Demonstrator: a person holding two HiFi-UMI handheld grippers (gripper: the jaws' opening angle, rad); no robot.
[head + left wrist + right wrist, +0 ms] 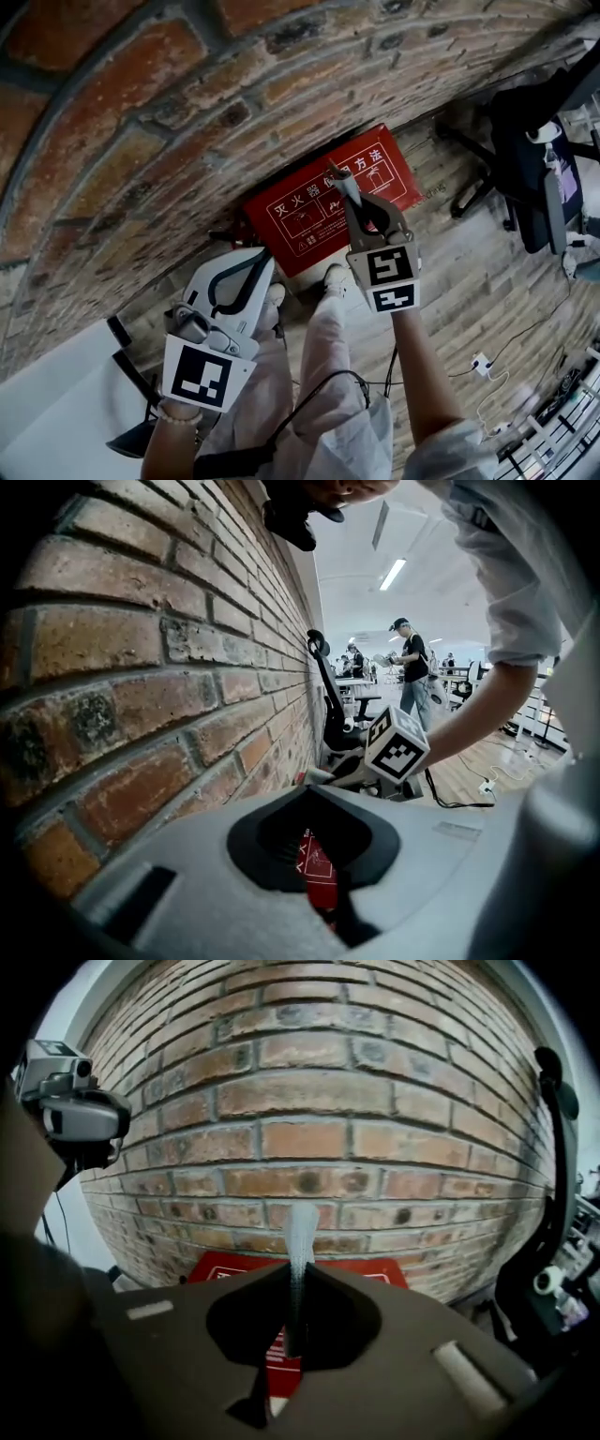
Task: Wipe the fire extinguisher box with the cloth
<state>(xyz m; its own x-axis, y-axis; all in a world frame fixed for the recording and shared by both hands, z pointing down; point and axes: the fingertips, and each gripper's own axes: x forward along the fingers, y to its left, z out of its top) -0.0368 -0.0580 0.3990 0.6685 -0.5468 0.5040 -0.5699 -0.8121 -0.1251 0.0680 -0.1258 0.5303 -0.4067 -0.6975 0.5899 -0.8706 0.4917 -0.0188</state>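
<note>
While right gripper (296, 1288) pinches, seemingly, a cloth (302, 1227), red box (300, 225) lettered 灭火器

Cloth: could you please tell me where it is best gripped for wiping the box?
Probably by one end, coming from the side away from the fire extinguisher box, leaving a length free. The right gripper does so now: its jaws are shut on the cloth, and a narrow strip stands past the tips.
</note>
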